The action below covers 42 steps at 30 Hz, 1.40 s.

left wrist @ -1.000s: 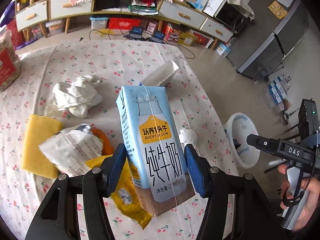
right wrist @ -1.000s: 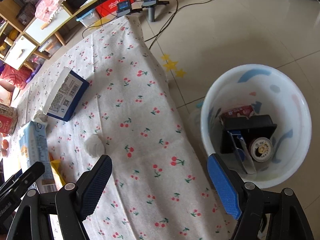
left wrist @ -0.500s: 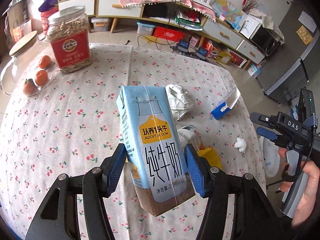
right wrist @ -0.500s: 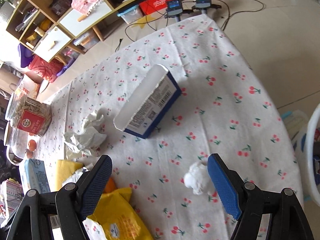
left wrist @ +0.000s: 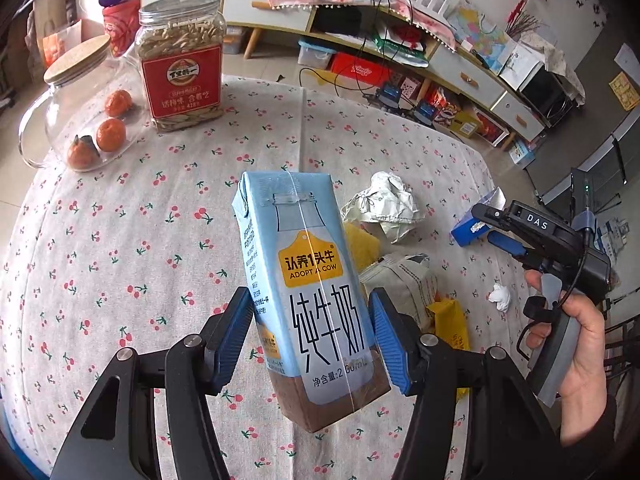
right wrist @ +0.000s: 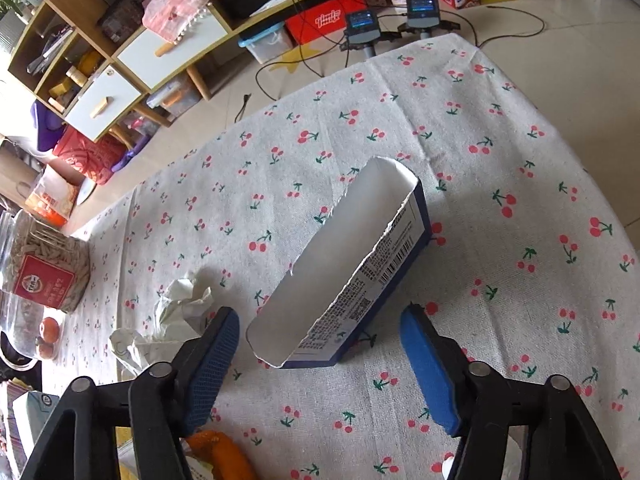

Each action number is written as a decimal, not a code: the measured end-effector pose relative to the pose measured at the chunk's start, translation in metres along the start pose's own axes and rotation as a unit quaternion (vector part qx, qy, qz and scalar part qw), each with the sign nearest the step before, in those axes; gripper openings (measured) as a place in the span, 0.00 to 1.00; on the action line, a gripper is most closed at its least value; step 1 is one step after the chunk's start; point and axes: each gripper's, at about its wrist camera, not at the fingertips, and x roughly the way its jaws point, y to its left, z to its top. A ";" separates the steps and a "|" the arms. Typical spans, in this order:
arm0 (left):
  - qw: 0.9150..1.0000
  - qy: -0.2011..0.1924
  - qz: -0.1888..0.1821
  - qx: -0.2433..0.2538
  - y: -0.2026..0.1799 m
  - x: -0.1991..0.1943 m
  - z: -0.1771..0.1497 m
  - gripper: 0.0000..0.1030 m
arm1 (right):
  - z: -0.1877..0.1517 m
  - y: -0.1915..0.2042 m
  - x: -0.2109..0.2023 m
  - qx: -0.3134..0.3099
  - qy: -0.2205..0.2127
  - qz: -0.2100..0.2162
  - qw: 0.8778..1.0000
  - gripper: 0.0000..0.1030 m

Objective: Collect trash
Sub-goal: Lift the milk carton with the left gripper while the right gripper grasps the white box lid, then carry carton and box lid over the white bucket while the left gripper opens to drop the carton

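My left gripper (left wrist: 312,344) is shut on a light blue milk carton (left wrist: 304,280), held upright above the cherry-print table (left wrist: 160,208). In the left wrist view the right gripper (left wrist: 492,228), held in a person's hand (left wrist: 580,344), hovers over a torn blue box (left wrist: 466,232). In the right wrist view that torn blue-and-white box (right wrist: 344,272) lies on its side just ahead of my right gripper (right wrist: 320,356). Its jaws are closing, the box's near end sits between the blue pads, and neither pad touches it.
Crumpled white paper (left wrist: 384,204), a yellow wrapper (left wrist: 448,320), a grey bag (left wrist: 404,280) and a small white wad (left wrist: 500,296) lie on the table. A seed jar (left wrist: 180,64) and a glass jar with oranges (left wrist: 88,116) stand at the far left. An orange item (right wrist: 220,452) is near the right gripper.
The right gripper swung from the white bin on the floor across the table to the torn blue box, and its jaws narrowed. The left gripper carried the carton leftward, toward the jars.
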 end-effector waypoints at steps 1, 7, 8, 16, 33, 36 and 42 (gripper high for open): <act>1.000 0.000 0.000 0.002 -0.001 0.000 0.000 0.60 | -0.001 -0.002 0.001 0.003 0.004 0.004 1.000 0.53; 1.000 -0.001 0.000 0.010 -0.006 -0.003 -0.004 0.60 | -0.010 -0.013 -0.011 0.030 0.020 0.007 0.999 0.25; 1.000 -0.001 0.000 0.010 -0.007 -0.004 -0.004 0.60 | -0.011 -0.012 -0.016 0.024 0.019 0.003 1.000 0.24; 1.000 -0.007 -0.014 0.022 -0.022 -0.011 -0.010 0.60 | -0.026 -0.014 -0.076 -0.027 -0.001 0.005 1.000 0.23; 0.994 0.016 -0.101 0.030 -0.085 -0.014 -0.046 0.60 | -0.072 -0.134 -0.180 0.007 -0.021 -0.022 1.000 0.23; 0.993 0.017 -0.103 0.047 -0.103 -0.014 -0.053 0.60 | -0.072 -0.166 -0.195 0.026 -0.030 -0.037 0.999 0.23; 0.990 0.021 -0.108 0.087 -0.140 -0.011 -0.062 0.60 | -0.077 -0.232 -0.218 0.080 -0.038 -0.056 0.995 0.24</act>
